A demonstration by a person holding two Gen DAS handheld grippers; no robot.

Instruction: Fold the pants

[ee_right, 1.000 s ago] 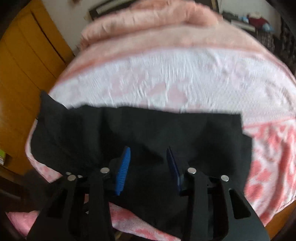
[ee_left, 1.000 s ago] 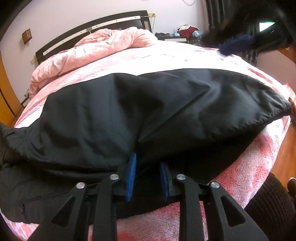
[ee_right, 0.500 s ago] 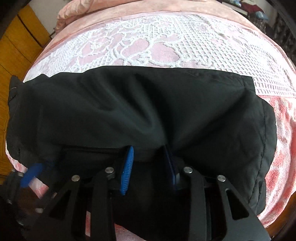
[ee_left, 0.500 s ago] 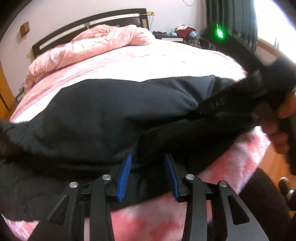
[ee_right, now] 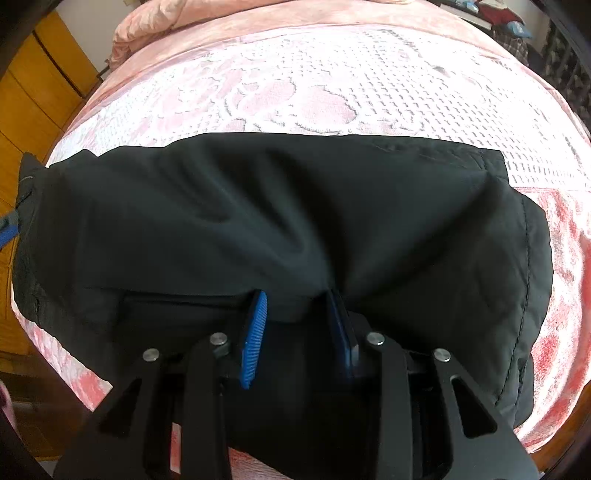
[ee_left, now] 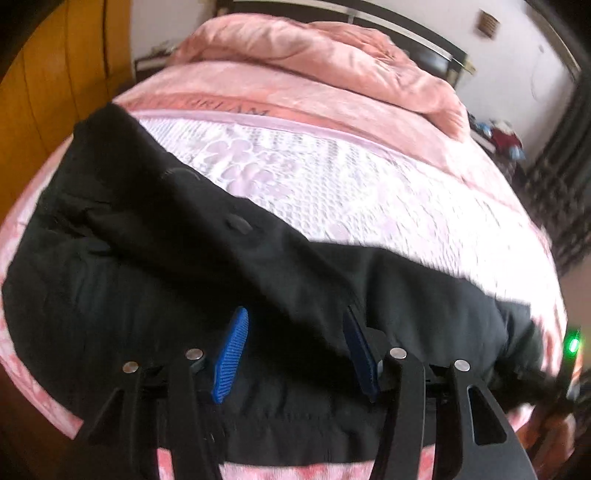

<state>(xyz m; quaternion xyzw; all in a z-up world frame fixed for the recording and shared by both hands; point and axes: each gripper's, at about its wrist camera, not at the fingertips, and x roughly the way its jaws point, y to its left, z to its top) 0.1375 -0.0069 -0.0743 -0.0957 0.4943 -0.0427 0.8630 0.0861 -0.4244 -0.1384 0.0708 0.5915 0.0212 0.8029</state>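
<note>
While your left tongs stand with their blue pads spread wide, black cloth lies across the gap between them, pinched by neither pad. Your right tongs are also spread, though less so, and a raised fold of cloth reaches down between their pads; whether it touches either pad you can't quite tell, since the right-hand one is in shadow. Both pairs hover low over the black pants, which lie folded over in a broad band across the near edge of the bed, with a stitched hem at your right. Beyond the pants runs the pink-and-white flowered bedspread, then a rumpled pink duvet heaped by the dark headboard. Orange wooden cabinets stand to the left of the bed.
</note>
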